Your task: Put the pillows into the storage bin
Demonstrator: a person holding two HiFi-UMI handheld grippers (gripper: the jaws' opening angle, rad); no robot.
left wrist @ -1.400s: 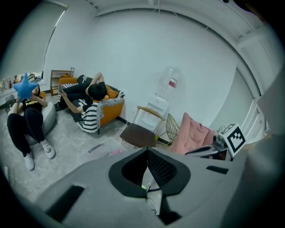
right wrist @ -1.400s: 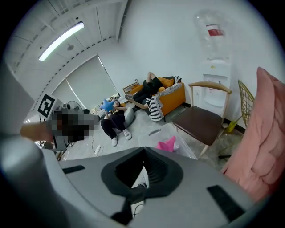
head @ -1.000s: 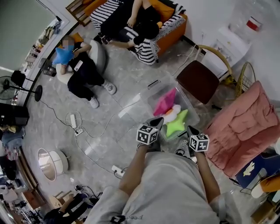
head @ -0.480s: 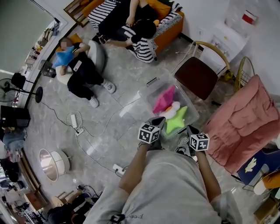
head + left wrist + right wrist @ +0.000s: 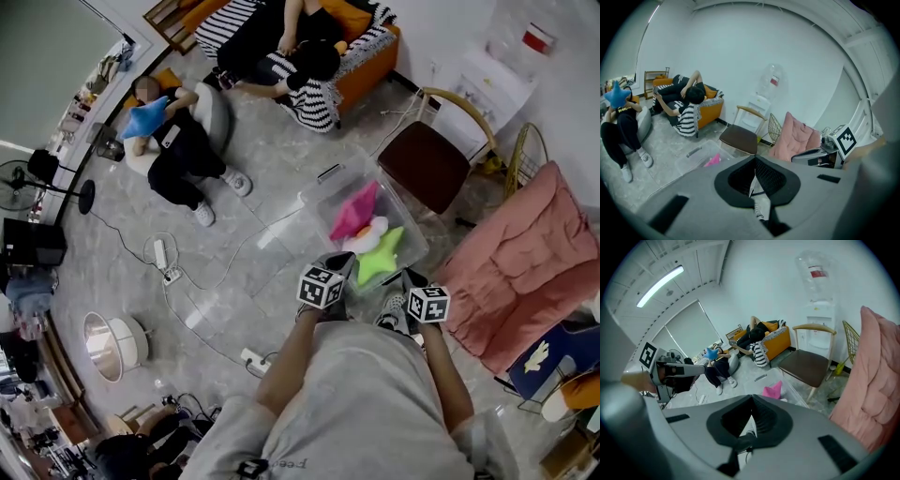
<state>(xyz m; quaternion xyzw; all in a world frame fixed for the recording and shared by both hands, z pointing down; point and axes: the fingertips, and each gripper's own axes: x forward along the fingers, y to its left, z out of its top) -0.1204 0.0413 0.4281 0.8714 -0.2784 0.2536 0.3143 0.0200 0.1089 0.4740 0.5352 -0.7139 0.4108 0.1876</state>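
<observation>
A clear storage bin (image 5: 323, 192) stands on the floor in front of me. It holds a pink pillow (image 5: 354, 214), a white pillow (image 5: 367, 236) and a green star pillow (image 5: 382, 255). My left gripper (image 5: 339, 262) hovers at the bin's near edge, shut and empty. My right gripper (image 5: 410, 278) hangs beside the bin's near right corner, also shut with nothing in it. The left gripper view shows its shut jaws (image 5: 754, 176), the bin (image 5: 693, 157) and the pink pillow (image 5: 712, 161). A blue star pillow (image 5: 145, 117) is held by a person seated far left.
A brown chair (image 5: 424, 169) stands just behind the bin, and a pink padded lounger (image 5: 520, 262) lies to the right. A person lies on the orange sofa (image 5: 361, 66). Cables and a power strip (image 5: 159, 255) run over the floor on the left, near a lamp (image 5: 111, 345).
Both grippers have stayed shut and kept their place at the bin's near side. The head view has drifted slightly; nothing was picked up or let go.
</observation>
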